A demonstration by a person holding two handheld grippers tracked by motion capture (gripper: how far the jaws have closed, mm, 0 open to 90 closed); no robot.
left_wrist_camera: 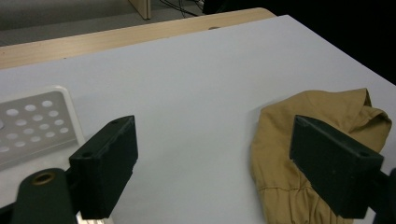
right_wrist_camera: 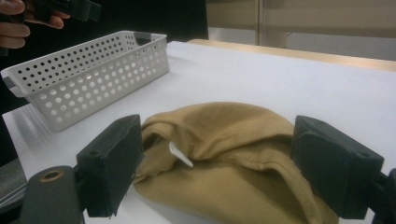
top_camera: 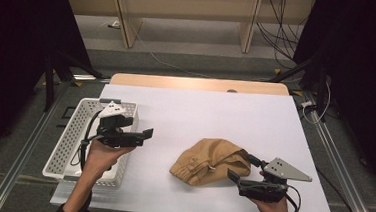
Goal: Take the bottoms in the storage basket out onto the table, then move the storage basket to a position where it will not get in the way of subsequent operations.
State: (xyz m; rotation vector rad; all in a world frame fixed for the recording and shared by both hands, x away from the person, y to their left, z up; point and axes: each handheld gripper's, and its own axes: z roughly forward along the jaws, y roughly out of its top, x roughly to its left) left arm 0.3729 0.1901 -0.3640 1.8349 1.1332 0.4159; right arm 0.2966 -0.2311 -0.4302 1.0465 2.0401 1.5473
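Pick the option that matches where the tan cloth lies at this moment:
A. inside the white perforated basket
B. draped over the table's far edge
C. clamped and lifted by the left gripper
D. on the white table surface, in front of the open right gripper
D: the tan cloth lies bunched on the table, just ahead of the open right gripper, apart from the basket.

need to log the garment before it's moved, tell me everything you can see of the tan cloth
The tan cloth is a soft woven garment, crumpled into a rounded heap on the white table. It shows a stitched, gathered hem and a small white tag. It lies right of the basket, apart from it. The right tool stands open around its near edge.
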